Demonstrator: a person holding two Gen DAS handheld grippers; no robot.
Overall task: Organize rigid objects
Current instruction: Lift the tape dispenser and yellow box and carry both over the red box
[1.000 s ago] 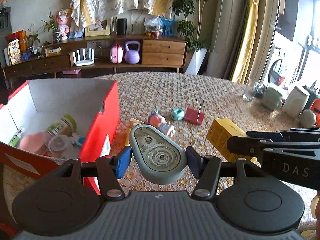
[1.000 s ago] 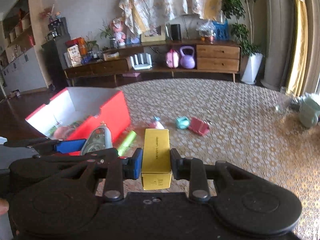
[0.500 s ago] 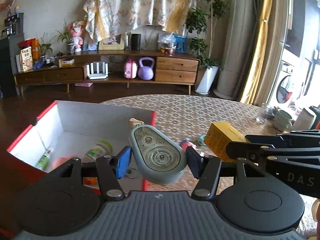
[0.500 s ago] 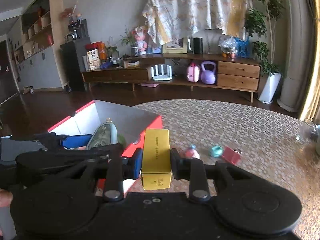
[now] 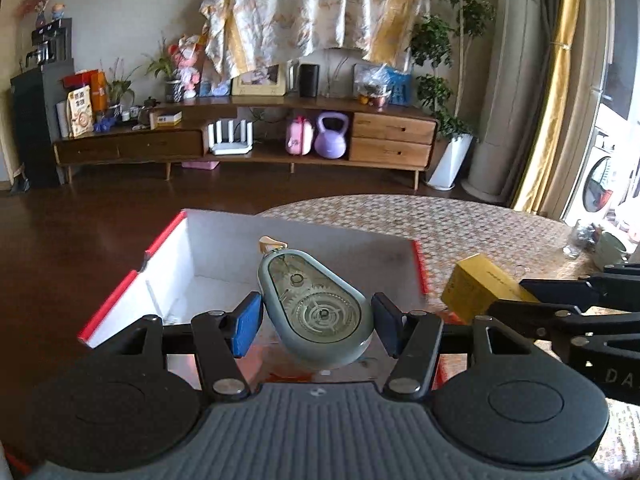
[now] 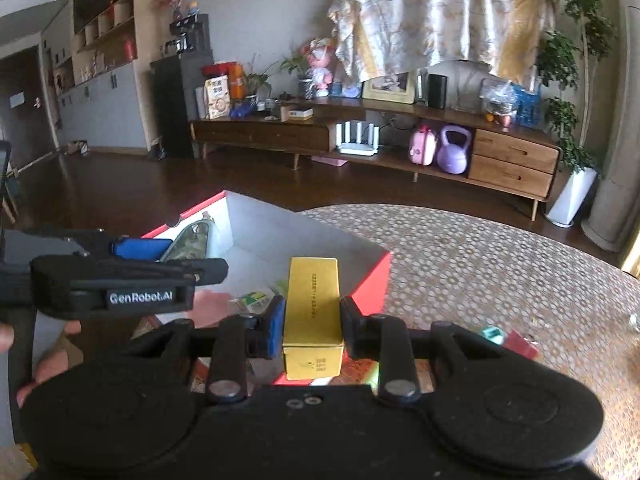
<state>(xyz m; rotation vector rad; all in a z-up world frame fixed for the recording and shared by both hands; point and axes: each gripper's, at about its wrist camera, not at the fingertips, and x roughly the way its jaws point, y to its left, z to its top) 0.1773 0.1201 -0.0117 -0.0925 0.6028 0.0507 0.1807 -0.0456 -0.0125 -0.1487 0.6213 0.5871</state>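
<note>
Right up close, my left gripper [image 5: 316, 320] is clamped on a grey-green teardrop correction-tape dispenser [image 5: 314, 308], blue pads squeezing both sides, and it's hanging over the open red cardboard box [image 5: 168, 236]. Over on the other side, my right gripper [image 6: 310, 326] is squeezed tight on a small yellow carton [image 6: 313, 312], held lengthwise above the box's right-hand wall. Down inside the box I can make out a bottle with a green label [image 6: 256, 298]. Past that is the round table with the patterned cloth [image 6: 500, 264], a few small bits lying on it. Way back, a purple kettlebell [image 5: 330, 141] sits on the wooden sideboard [image 5: 392, 142].
</note>
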